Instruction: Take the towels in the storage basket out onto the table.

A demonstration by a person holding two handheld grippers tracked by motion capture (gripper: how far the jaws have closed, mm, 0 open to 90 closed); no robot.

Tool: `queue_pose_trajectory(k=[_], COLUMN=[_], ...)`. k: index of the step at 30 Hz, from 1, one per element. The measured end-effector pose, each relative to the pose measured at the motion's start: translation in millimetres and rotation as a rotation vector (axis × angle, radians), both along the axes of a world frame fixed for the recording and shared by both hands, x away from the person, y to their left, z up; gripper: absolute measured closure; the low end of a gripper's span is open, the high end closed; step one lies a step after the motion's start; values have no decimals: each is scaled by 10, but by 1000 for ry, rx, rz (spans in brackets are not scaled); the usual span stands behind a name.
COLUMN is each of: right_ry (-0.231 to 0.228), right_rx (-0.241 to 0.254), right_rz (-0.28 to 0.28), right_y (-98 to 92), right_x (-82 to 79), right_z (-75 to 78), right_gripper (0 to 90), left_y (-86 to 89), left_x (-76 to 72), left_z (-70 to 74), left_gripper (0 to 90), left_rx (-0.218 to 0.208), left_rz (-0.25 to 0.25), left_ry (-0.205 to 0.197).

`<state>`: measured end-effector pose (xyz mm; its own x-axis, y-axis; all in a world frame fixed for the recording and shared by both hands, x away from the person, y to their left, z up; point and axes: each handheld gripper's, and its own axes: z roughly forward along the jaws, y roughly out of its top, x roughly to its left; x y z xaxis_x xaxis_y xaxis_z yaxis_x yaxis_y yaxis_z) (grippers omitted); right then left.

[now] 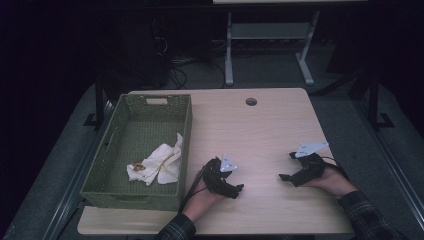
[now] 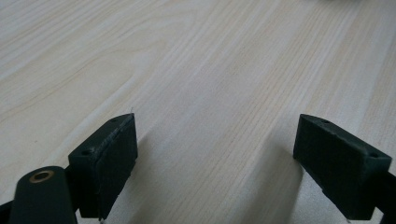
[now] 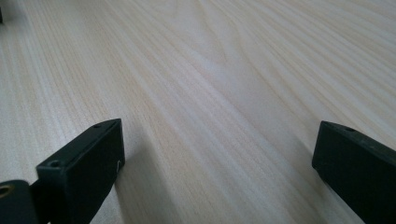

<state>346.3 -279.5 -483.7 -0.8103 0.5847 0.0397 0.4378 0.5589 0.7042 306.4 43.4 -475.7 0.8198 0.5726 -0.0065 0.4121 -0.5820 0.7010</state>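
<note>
- Left gripper [image 1: 239, 189]: black two-jaw tool, jaws spread wide with nothing between them, resting low on the pale wood-grain table [image 1: 260, 130], just beside the basket's right wall.
- Right gripper [image 1: 283, 177]: black, jaws likewise spread and empty, on the table's right part, well apart from the left one.
- Green woven rectangular basket [image 1: 186, 125]: on the table's left side.
- Crumpled white cloth [image 1: 159, 164]: lies inside the basket, near its right wall and front end.
</note>
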Motion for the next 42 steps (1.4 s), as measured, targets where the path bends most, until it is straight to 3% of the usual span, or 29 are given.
queue_pose_trajectory(k=[11, 24, 31, 42], right_ry=[0, 0, 0, 0], right_rx=[1, 1, 0, 0], right_rz=[8, 8, 8, 7], right_y=[1, 1, 1, 1], right_x=[-4, -4, -4, -4], right_z=[-1, -1, -1, -1], right_gripper=[18, 18, 17, 17], left_y=[-5, 18, 113, 82], left_x=[5, -27, -2, 3], left_z=[43, 189, 291, 390], left_gripper=[130, 130, 131, 132], left_rx=[24, 52, 55, 9], left_rz=[8, 37, 79, 48], left_ry=[22, 4, -2, -17])
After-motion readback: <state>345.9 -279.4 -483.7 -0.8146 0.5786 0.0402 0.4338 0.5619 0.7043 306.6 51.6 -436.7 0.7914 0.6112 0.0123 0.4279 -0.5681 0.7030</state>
